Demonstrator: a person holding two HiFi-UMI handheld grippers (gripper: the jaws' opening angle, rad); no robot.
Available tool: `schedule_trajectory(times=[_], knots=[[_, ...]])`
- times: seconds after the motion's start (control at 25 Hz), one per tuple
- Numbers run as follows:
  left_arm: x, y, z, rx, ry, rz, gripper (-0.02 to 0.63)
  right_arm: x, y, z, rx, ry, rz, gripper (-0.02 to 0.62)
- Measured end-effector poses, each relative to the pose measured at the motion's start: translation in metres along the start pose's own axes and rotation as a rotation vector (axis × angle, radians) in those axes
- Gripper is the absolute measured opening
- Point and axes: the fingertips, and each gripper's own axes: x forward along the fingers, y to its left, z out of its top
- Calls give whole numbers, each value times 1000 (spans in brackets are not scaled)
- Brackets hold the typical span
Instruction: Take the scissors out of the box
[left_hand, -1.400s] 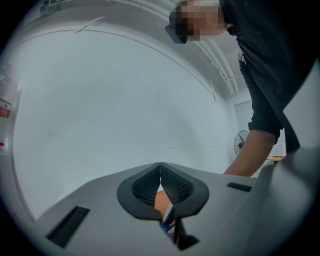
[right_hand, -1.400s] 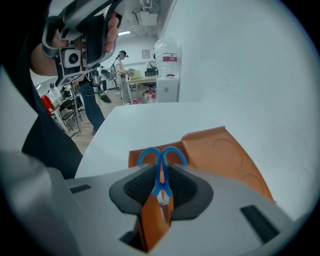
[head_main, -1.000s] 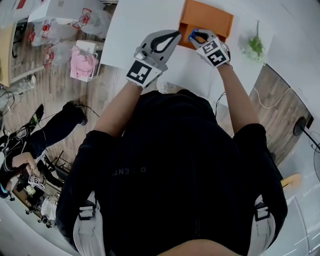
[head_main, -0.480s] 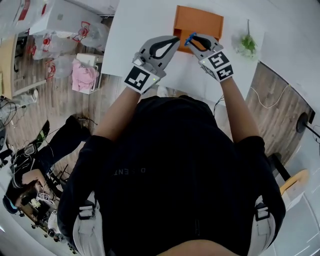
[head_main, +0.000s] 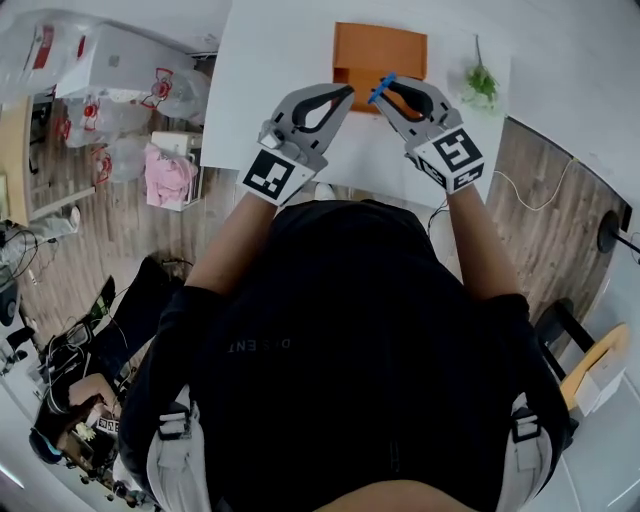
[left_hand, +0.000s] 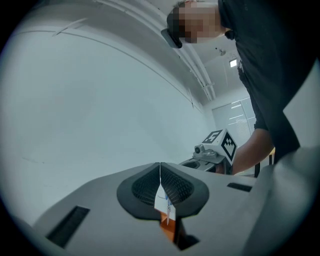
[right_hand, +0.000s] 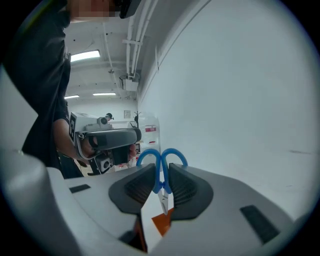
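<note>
An orange box (head_main: 372, 45) lies on the white table (head_main: 270, 60), and it shows again below the jaws in the right gripper view (right_hand: 161, 223). My right gripper (head_main: 387, 87) is shut on blue-handled scissors (head_main: 380, 88), held in the air above the box's near edge. In the right gripper view the scissors (right_hand: 161, 159) stand between the pads, handle loops up and blades pointing down. My left gripper (head_main: 347, 92) hovers just to the left at about the same height, shut on nothing. Its closed jaws (left_hand: 160, 172) point level over the table.
A small green sprig (head_main: 481, 85) lies on the table right of the box. On the wooden floor to the left are plastic bags and a pink bundle (head_main: 165, 160). A thin cable (head_main: 540, 195) runs along the floor at the right.
My right gripper has risen with the scissors, lifting them up out of the orange box. My left gripper has also risen a little beside it.
</note>
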Motion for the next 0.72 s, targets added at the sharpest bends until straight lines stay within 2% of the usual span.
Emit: schedule_trajectory(times=[0.44, 0.72], knots=[[8, 0, 27, 28, -15, -42, 20, -42, 3, 55, 31, -166, -55, 95], [8, -7, 31, 19, -2, -78, 20, -56, 6, 79, 28, -216, -74, 97]])
